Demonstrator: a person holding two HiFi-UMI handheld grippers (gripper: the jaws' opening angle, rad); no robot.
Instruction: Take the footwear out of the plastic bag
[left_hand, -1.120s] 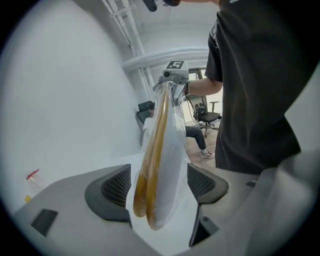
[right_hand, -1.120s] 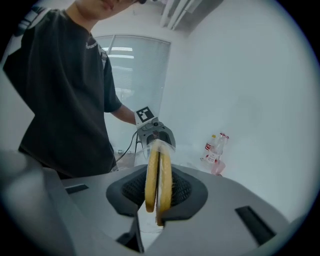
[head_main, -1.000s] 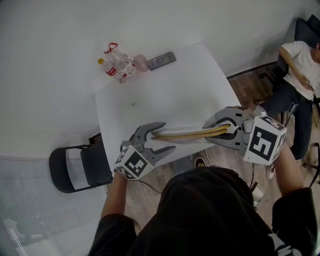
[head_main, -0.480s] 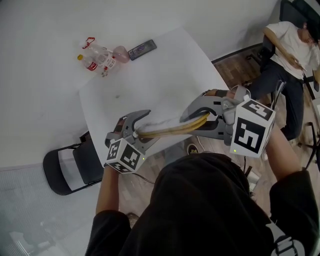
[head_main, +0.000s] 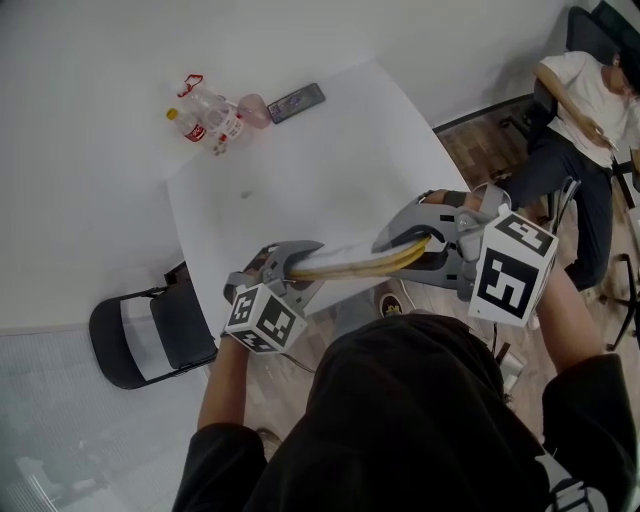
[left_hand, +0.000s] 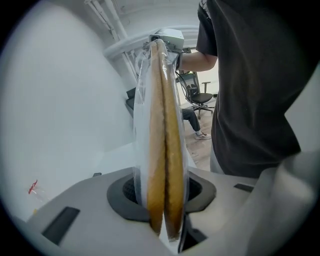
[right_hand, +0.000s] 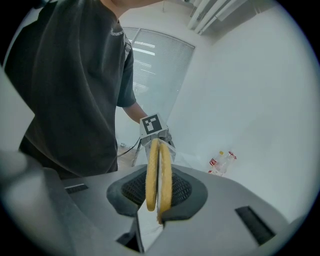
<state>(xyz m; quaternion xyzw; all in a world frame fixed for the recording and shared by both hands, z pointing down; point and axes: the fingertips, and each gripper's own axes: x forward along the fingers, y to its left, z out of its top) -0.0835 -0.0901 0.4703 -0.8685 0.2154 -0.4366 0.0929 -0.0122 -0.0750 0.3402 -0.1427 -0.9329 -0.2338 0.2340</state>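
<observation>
A pair of flat yellow slippers (head_main: 350, 266) hangs level between my two grippers, over the front edge of the white table (head_main: 320, 170). A clear plastic bag (left_hand: 141, 100) wraps them on the left gripper's side. My left gripper (head_main: 295, 262) is closing its jaws, and its pads press on the bagged end of the slippers (left_hand: 164, 150). My right gripper (head_main: 415, 245) is shut on the other end of the slippers (right_hand: 158, 170), which sit edge-on between its pads. Some loose plastic trails below them there.
At the table's far corner stand plastic bottles (head_main: 210, 122), with a phone (head_main: 296, 101) beside them. A black folding chair (head_main: 150, 335) stands to the left of the table. A person (head_main: 580, 110) sits at the far right on the wooden floor.
The left gripper's jaws, wide apart a second ago, have come together on the bagged end of the slippers. The right gripper has kept its grip. Both shifted slightly over the table's edge.
</observation>
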